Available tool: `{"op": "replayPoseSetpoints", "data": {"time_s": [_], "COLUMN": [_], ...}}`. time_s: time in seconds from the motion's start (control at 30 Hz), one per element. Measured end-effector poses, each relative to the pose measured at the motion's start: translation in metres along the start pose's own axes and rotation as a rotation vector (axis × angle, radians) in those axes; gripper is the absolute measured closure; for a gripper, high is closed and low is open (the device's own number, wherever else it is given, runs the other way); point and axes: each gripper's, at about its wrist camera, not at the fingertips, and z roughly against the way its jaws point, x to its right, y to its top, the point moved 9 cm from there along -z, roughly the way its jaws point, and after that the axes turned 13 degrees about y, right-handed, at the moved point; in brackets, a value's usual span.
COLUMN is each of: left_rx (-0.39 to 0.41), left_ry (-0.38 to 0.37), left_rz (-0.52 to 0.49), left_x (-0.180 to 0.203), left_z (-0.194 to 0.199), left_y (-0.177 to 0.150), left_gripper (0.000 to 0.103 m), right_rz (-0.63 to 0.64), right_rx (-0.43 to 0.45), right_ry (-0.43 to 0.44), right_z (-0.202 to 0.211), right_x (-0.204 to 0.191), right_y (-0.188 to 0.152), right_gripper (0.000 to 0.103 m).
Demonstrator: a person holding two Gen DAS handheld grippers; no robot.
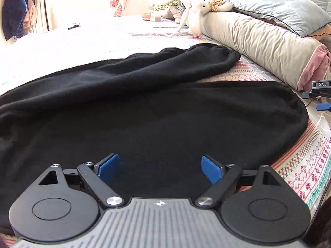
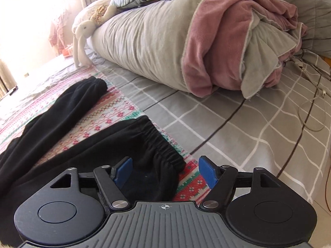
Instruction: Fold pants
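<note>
Pants point(image 1: 144, 111) of black fabric fill most of the left wrist view, spread flat on a patterned bedspread point(image 1: 306, 165) directly ahead of the left gripper point(image 1: 160, 168). Its blue pads point(image 1: 108, 167) stand wide apart with only black cloth seen between them, and they grip nothing. One leg runs away from the gripper toward the upper right, ending in an elastic cuff point(image 1: 225, 52) near a long beige bolster point(image 1: 264, 45). The nearer leg ends in a second gathered cuff at the right. Beyond the bolster lie a pale blue pillow point(image 1: 275, 8) and a white plush rabbit point(image 1: 198, 10). At the far right edge part of the right gripper point(image 1: 319, 97) shows, too cut off to judge.

From the right wrist view, the right gripper point(image 2: 165, 172) hovers over the near leg's elastic cuff point(image 2: 163, 144). Its jaws are spread wide: the cuff's corner lies between them, close to the left pad, while the right pad point(image 2: 208, 171) sits over bare bedspread point(image 2: 192, 188). Nothing is clamped. The other leg point(image 2: 68, 107) stretches ahead and to the left, apart from the near one. Ahead and right lie a grey checked sheet point(image 2: 238, 136), the bolster point(image 2: 149, 41) with a pink and grey blanket point(image 2: 248, 41) bunched at its end, and the rabbit point(image 2: 82, 33) farther left.
</note>
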Motion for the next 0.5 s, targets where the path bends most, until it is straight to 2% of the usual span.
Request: {"op": "replayPoseSetpoints", "data": {"time_s": [0.17,0.3,0.4,0.5], "left_rx": [0.07,0.091,0.098,0.12], "left_ry": [0.061,0.101,0.102,0.056], "left_rz": [0.022,0.034,-0.018,-0.127], "left_x": [-0.023,-0.043,-0.046,-0.029], "left_z": [-0.007,-0.032,-0.062,-0.102], "left_y": [0.046,0.091,0.129,0.162], "left_gripper": [0.0,0.0,0.0,0.0], "right_rz": [0.024,0.035,0.004,-0.042], "right_rx": [-0.025,-0.036,-0.038,-0.023], "right_ry": [0.079,0.14,0.162,0.189], "right_z": [-0.024,-0.056,-0.084,-0.111], "right_x": [-0.046,-0.081,-0.092,-0.091], "right_y": [0.026,0.047,0.06,0.074], "right_gripper": [0.023,0.019,0.019,0.019]}}
